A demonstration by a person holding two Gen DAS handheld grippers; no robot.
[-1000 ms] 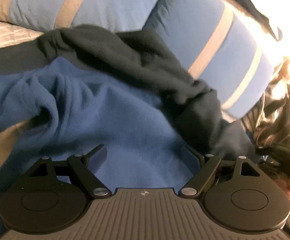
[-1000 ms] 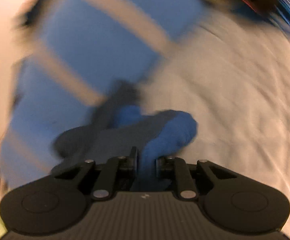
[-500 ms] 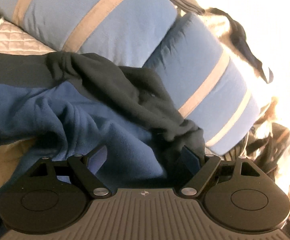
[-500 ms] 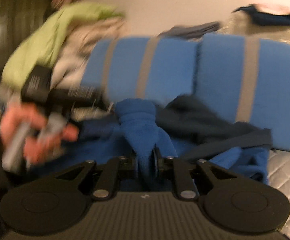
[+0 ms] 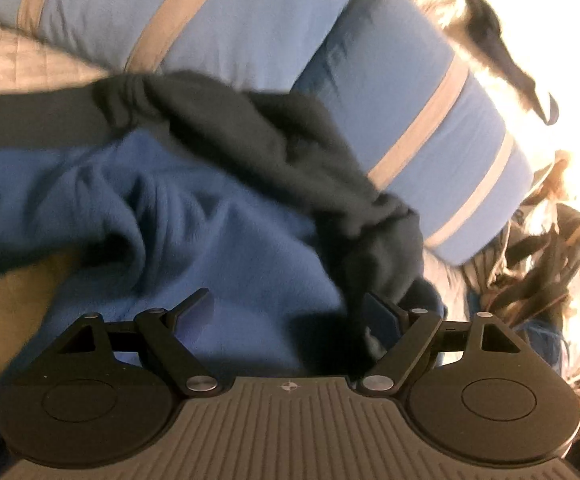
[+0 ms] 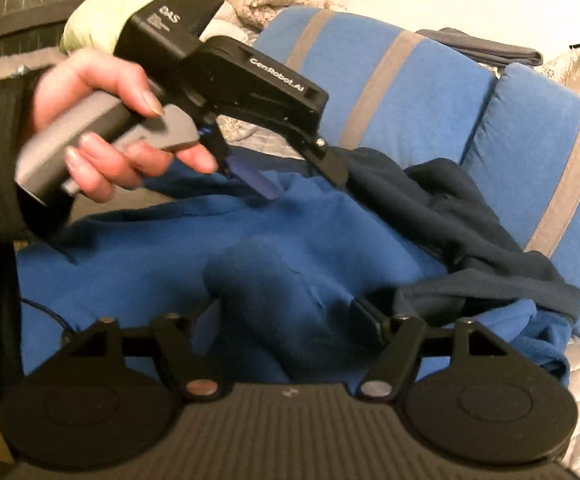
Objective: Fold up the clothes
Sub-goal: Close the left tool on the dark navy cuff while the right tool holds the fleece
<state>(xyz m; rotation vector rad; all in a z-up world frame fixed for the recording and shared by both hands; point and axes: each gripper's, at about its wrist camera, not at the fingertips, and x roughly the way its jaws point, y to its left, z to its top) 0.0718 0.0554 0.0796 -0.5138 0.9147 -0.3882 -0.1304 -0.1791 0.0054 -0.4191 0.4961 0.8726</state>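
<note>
Jaws on both grippers are spread wide, nothing pinched. The right gripper (image 6: 286, 312) hangs over a bunched blue sleeve (image 6: 266, 280); the left gripper (image 5: 290, 308) hovers over the blue fleece (image 5: 218, 240), its dark navy part (image 5: 290, 152) piled near the bed's head edge against the striped pillows (image 5: 430, 120). Looks like the straightening-out step, so next is probably grabbing an edge and pulling it flat. Left tool reads "GenRobot.AI" (image 6: 278, 74) and maybe "DAS" (image 6: 169, 14).
</note>
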